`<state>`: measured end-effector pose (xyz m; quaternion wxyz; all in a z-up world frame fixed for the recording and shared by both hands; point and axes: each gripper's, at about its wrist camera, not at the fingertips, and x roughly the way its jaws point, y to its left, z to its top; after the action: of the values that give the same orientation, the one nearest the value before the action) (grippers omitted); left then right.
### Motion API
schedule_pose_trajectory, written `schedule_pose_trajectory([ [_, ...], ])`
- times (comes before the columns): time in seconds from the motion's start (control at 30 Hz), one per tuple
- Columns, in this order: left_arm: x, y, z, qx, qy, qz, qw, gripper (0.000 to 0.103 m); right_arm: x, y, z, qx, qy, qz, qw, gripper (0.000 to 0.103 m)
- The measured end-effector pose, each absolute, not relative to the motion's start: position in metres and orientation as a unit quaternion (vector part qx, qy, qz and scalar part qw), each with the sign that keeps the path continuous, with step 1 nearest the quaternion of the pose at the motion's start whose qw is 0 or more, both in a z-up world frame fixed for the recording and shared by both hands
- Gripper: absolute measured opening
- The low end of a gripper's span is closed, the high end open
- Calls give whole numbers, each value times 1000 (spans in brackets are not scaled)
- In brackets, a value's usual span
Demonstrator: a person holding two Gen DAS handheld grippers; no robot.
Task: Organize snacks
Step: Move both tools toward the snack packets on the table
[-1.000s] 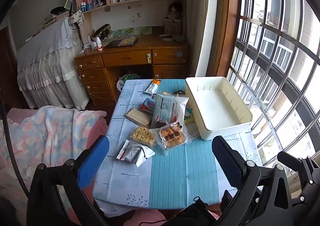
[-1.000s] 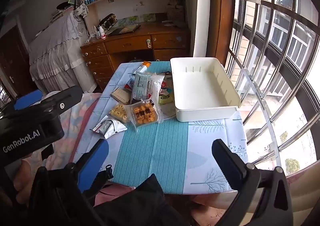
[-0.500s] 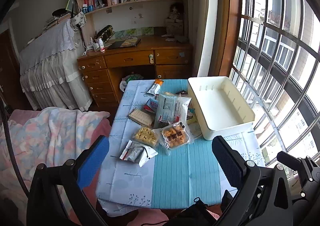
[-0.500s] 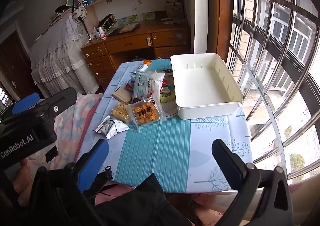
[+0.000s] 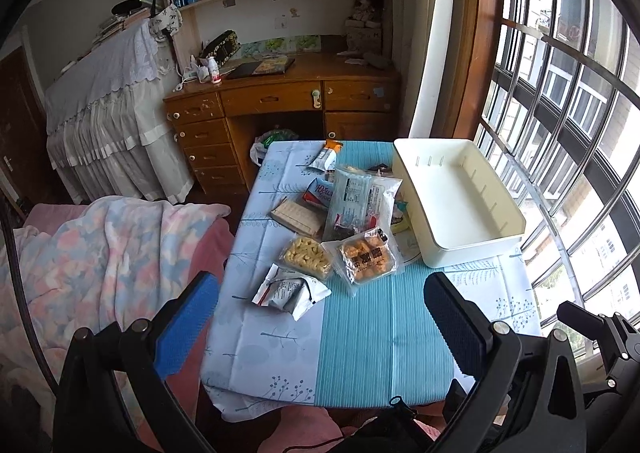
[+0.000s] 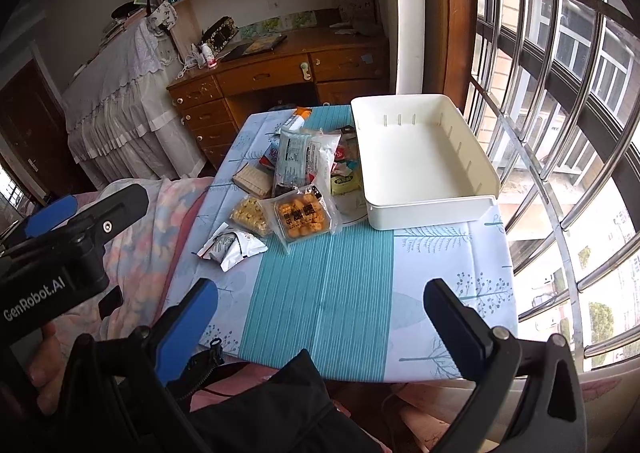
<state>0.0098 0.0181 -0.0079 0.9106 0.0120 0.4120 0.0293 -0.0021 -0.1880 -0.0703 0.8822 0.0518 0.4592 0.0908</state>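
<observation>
Blue pads frame both of your views: your left gripper (image 5: 320, 317) hangs above the near end of the table with its jaws spread wide and nothing between them, and your right gripper (image 6: 320, 317) is just the same, jaws wide apart and holding nothing over the near edge. From the right wrist you can also see your left tool off to the side, above the blanket (image 6: 160, 221).

On the tablecloth (image 5: 360, 333) the snacks sit in a loose cluster on the middle and far part of the table, left of the white bin (image 5: 456, 201). Nearest you lies a crumpled silver packet (image 5: 290, 291), on its own at the left of the pile. Just beyond it sit two clear trays side by side: the pale yellow puffs (image 5: 307, 256) on the left and the orange biscuits (image 5: 369, 257) on the right, touching or nearly so. Behind them a large clear bag with a printed label (image 5: 360, 201) lies on top of the heap, with a flat cracker pack (image 5: 298, 216) at its left and a red and blue pouch (image 5: 320, 191) peeking out beyond that. At the far end rests a small orange-tipped sachet (image 5: 326, 157). A yellow-green packet (image 6: 346, 185) is wedged between the pile and the bin wall.

The bin stands on the right side of the table by the window bars (image 5: 560, 113), with no snacks in it.
</observation>
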Motion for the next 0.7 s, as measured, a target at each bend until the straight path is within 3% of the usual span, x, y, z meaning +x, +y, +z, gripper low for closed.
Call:
schedule_pose_trajectory([
  [0.7,99,107,-39,16,476,-25,879,102,56,-127,-97,120,515,48,847,103],
])
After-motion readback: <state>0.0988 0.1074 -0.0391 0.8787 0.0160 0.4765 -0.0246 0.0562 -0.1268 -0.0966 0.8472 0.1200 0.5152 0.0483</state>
